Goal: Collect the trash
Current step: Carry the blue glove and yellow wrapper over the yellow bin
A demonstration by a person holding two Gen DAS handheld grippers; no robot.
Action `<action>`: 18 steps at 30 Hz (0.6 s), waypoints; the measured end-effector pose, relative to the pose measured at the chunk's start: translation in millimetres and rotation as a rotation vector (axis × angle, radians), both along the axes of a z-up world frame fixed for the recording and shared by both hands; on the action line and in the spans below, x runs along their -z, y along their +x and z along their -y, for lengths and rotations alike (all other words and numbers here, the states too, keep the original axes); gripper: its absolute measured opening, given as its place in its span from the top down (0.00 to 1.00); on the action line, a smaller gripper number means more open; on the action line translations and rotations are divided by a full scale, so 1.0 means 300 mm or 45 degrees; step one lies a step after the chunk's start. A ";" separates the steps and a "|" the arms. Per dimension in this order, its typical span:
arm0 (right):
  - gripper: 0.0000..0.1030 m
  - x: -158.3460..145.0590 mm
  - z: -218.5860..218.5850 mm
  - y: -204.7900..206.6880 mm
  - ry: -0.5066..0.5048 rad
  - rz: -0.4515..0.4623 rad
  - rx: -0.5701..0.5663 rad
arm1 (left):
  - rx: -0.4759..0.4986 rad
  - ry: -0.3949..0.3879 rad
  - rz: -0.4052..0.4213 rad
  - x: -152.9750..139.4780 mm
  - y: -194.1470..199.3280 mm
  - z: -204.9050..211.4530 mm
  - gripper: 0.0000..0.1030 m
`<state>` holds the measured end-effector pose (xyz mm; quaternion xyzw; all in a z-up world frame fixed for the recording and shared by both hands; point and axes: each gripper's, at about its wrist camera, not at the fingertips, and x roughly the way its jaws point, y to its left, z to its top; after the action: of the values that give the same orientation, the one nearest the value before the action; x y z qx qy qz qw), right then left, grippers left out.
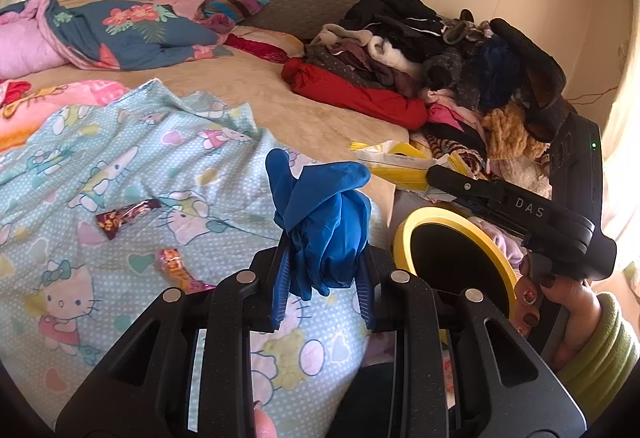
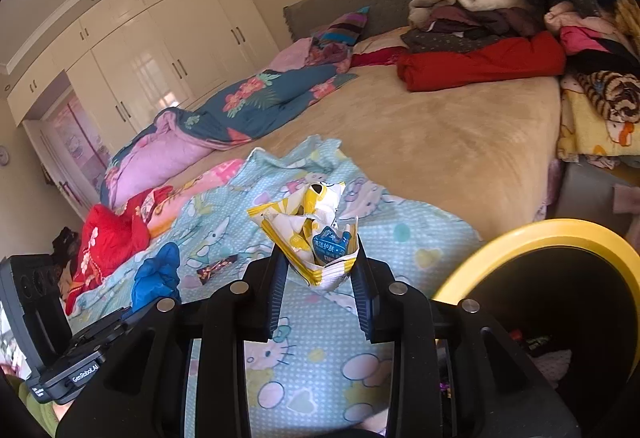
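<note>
My left gripper [image 1: 323, 278] is shut on a crumpled blue glove [image 1: 320, 222], held above the Hello Kitty sheet [image 1: 120, 174]; the glove also shows in the right wrist view [image 2: 156, 278]. My right gripper [image 2: 320, 278] is shut on a crumpled yellow-and-white wrapper [image 2: 316, 230], also seen from the left wrist [image 1: 394, 158]. A yellow-rimmed bin with a black liner [image 1: 452, 262] stands beside the bed, just right of both grippers [image 2: 560, 298]. Two snack wrappers lie on the sheet: a dark one [image 1: 126, 216] and an orange-pink one [image 1: 180, 270].
A tan bed [image 2: 440, 142] carries a heap of clothes [image 1: 440, 54] at the far right, a floral quilt [image 1: 132, 30] at the back left and a red garment [image 2: 108, 238]. White wardrobes [image 2: 160, 50] line the far wall.
</note>
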<state>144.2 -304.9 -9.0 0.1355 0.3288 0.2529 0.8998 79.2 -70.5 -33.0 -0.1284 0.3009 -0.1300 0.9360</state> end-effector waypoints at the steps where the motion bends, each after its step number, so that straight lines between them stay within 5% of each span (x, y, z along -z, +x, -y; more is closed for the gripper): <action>1: 0.72 -0.002 0.016 -0.007 0.009 -0.004 0.011 | 0.004 0.000 0.001 0.000 0.001 0.006 0.80; 18: 0.74 -0.004 0.210 -0.090 0.000 -0.047 0.160 | 0.080 0.007 0.014 -0.014 0.010 0.125 0.80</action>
<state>117.2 -367.8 -7.6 0.1606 0.3362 0.1934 0.9076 82.4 -108.0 -28.9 -0.1155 0.3001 -0.1591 0.9334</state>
